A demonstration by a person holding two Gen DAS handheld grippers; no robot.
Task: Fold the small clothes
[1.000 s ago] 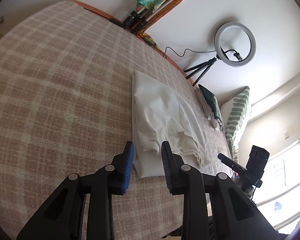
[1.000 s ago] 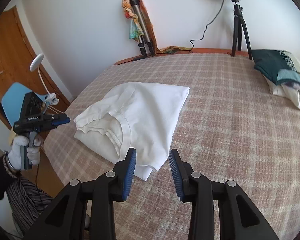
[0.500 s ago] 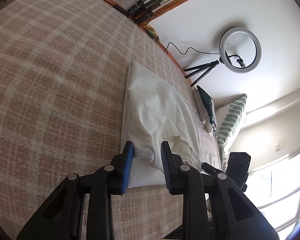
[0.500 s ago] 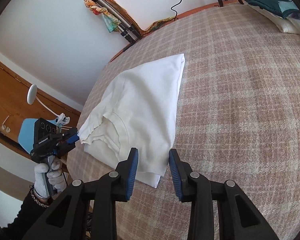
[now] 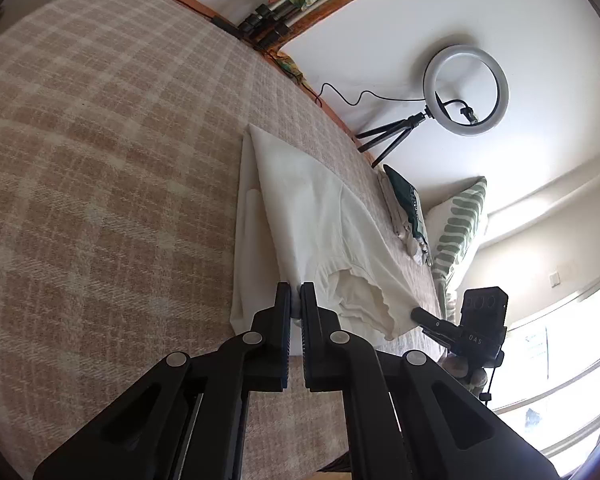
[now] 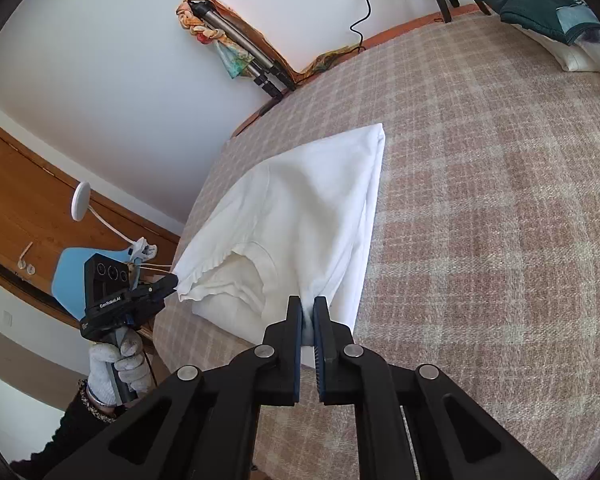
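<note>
Shirt: white T-shirt (image 5: 324,220) lies partly folded on the plaid bedspread (image 5: 100,160), and now both near corners are pinched and lifting where a second ago the cloth lay flat and untouched.
Left gripper: left gripper (image 5: 296,300) has snapped shut since half a second ago, when its blue pads stood wide apart over the hem; now the jaws are nearly together with a fold of the T-shirt's near edge clamped between them.
Right gripper: right gripper (image 6: 308,312) has closed as well, fingers pressed onto a bunch of white fabric at the shirt's near corner, which rises in a small peak toward the pads.
Cross view: from the right wrist, the left gripper (image 6: 168,282) bites the wavy sleeve edge on the side of the shirt toward the wooden door (image 6: 28,200), gripped by a gloved hand (image 6: 118,364); from the left wrist, the right gripper (image 5: 420,314) touches the ruffled edge on the window side.
Cloth shape: top layer now pulls taut from the far corner toward both pinch points, exposing a strip of lower layer along the shirt's edge.
Beyond the shirt: ring light (image 5: 466,90) on its tripod, then a pile of clothes (image 5: 404,208) beside a leaf-print pillow (image 5: 458,228).
</note>
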